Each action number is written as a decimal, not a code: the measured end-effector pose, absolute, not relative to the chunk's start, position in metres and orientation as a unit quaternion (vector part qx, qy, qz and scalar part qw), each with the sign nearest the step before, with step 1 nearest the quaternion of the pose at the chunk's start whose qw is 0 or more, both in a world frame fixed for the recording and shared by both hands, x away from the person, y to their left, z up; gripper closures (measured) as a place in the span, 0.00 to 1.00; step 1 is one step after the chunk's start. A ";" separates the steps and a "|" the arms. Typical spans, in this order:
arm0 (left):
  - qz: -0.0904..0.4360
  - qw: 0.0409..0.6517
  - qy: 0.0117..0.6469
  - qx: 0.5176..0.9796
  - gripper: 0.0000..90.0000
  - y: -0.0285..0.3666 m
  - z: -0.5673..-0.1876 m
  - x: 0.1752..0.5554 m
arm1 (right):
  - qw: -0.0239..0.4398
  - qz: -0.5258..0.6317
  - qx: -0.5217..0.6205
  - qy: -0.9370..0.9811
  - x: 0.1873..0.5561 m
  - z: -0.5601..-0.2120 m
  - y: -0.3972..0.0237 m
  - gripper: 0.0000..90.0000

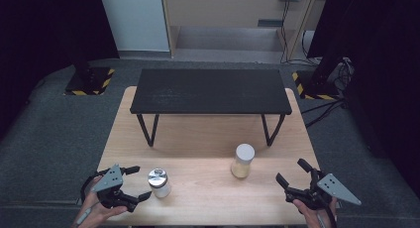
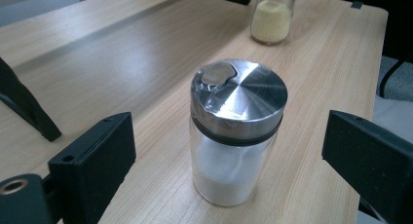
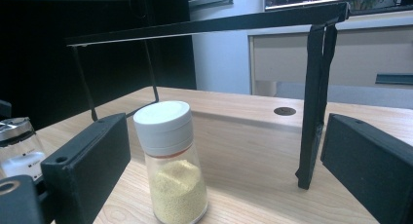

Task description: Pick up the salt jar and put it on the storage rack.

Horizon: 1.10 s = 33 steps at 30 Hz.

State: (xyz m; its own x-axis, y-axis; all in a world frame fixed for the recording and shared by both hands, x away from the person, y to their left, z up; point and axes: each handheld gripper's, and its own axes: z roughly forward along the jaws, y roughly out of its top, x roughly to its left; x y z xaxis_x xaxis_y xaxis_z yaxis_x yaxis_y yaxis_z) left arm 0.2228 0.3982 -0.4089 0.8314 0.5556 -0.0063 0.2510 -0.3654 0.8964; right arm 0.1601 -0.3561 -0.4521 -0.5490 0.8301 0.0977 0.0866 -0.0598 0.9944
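Observation:
A glass shaker with a steel lid [image 1: 159, 182] and white grains inside stands upright near the table's front left. My left gripper [image 1: 142, 182] is open just to its left. In the left gripper view the shaker [image 2: 234, 131] stands between the two black fingers [image 2: 97, 160], with a gap on each side. A second shaker with a white cap [image 1: 242, 161] holds yellow grains and stands right of centre. My right gripper [image 1: 290, 171] is open at the front right, apart from it. The white-capped shaker [image 3: 170, 160] stands ahead of its jaws, toward the left one.
A low black shelf [image 1: 210, 91] on thin metal legs spans the back half of the light wooden table [image 1: 198, 139]. One of its legs [image 3: 311, 107] stands close ahead of the right gripper. Grey carpet surrounds the table.

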 end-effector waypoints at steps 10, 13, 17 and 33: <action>0.145 0.504 0.244 0.816 0.05 0.384 -0.418 0.235 | 0.296 0.627 0.371 0.618 0.160 -0.452 -0.356 0.05; 0.143 0.504 0.241 0.817 0.06 0.378 -0.420 0.239 | 0.296 0.627 0.371 0.618 0.160 -0.453 -0.357 0.05; 0.140 0.507 0.235 0.818 0.07 0.371 -0.422 0.244 | 0.297 0.627 0.371 0.617 0.160 -0.453 -0.357 0.05; 0.142 0.514 0.220 0.817 0.36 0.371 -0.429 0.252 | 0.297 0.627 0.371 0.618 0.160 -0.453 -0.357 0.05</action>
State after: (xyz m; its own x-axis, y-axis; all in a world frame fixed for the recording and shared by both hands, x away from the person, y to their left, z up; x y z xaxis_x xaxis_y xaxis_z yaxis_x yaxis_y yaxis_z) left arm 0.2517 0.3705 -0.4285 0.8624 0.5062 0.0055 0.2143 -0.3750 0.9019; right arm 0.1599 -0.3572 -0.4526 -0.5494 0.8297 0.0982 0.0857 -0.0609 0.9945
